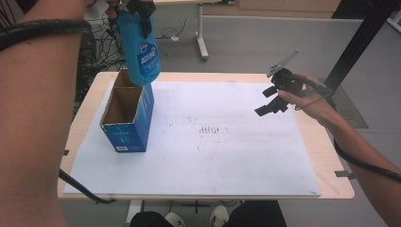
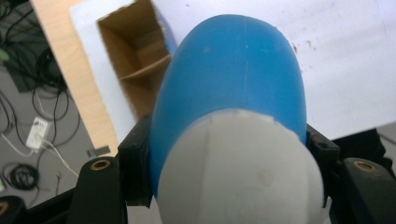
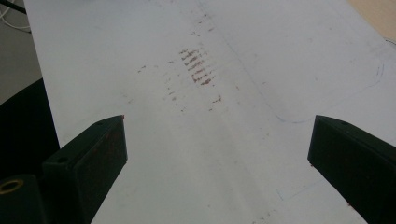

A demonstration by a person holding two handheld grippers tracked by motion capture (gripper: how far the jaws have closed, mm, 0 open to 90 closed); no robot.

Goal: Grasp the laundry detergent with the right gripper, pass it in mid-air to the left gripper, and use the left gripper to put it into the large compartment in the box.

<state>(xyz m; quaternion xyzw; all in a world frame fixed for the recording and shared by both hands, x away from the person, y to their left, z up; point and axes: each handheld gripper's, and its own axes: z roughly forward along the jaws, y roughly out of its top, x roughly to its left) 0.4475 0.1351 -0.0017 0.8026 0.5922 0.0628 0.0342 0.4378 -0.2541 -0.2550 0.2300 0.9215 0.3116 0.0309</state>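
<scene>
A blue plastic bottle point(image 1: 141, 52) with a white cap hangs upright in the air above the far end of an open blue carton point(image 1: 127, 118). My left gripper point(image 1: 137, 10) is shut on the bottle near its top. In the left gripper view the bottle point(image 2: 233, 74) and its white cap sit between the black jaws, and the carton's brown inside point(image 2: 140, 70) lies below. My right gripper point(image 1: 271, 100) hovers open over the right part of the white mat, with nothing between its fingers point(image 3: 93, 154).
A white mat point(image 1: 213, 142) covers most of the wooden table point(image 1: 331, 156); it bears brown smudges point(image 3: 198, 70) near the middle. Cables lie on the floor beyond the far left corner. A table leg point(image 1: 202, 33) stands behind.
</scene>
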